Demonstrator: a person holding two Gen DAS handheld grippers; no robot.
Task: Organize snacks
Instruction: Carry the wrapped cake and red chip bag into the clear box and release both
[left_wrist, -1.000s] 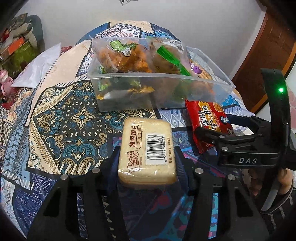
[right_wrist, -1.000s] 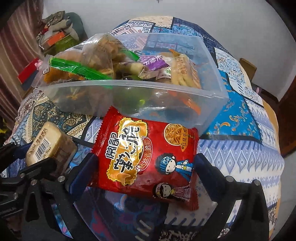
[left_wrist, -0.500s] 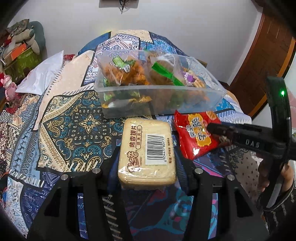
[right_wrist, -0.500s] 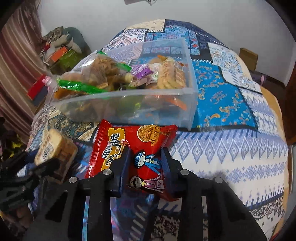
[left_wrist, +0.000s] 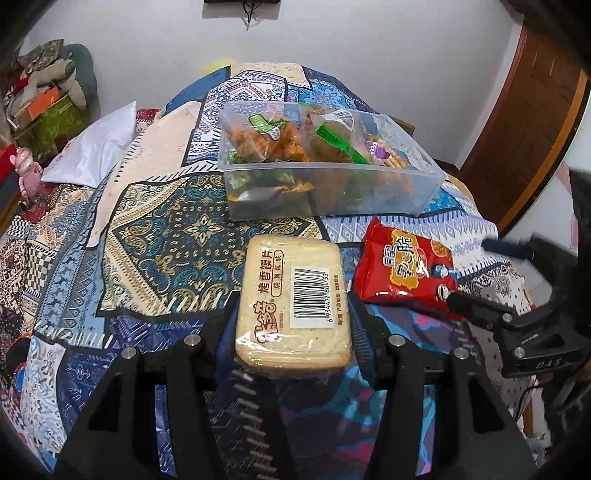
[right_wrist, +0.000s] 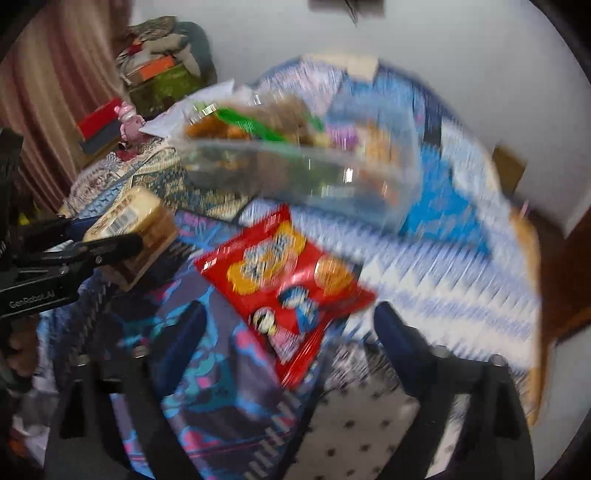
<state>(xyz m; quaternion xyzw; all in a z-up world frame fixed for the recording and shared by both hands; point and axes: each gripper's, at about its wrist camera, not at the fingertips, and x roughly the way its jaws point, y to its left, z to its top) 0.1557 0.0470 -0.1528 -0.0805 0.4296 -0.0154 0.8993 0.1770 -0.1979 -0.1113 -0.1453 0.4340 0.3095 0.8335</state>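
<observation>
Left wrist view: my left gripper (left_wrist: 293, 317) has its fingers pressed against both long sides of a pale cracker pack (left_wrist: 293, 302), barcode label facing up, held over the patterned bedspread (left_wrist: 159, 236). Beyond it stands a clear plastic bin (left_wrist: 325, 188) already heaped with bagged snacks. Just right of the cracker pack, a red noodle snack bag (left_wrist: 406, 269) lies flat on the bedspread, in front of the bin's right end. My right gripper (left_wrist: 487, 275) shows at the right edge, its two fingers spread, one above and one below the bag's right corner; whether either finger touches the bag I cannot tell.

Right wrist view, badly blurred: my right gripper (right_wrist: 288, 325) stands wide open, with the red noodle snack bag (right_wrist: 284, 280) lying tilted between and just ahead of the fingers, gripped by neither. The clear plastic bin (right_wrist: 303, 173) sits behind it. At left, my left gripper (right_wrist: 107, 236) clamps the cracker pack (right_wrist: 129, 225).
</observation>
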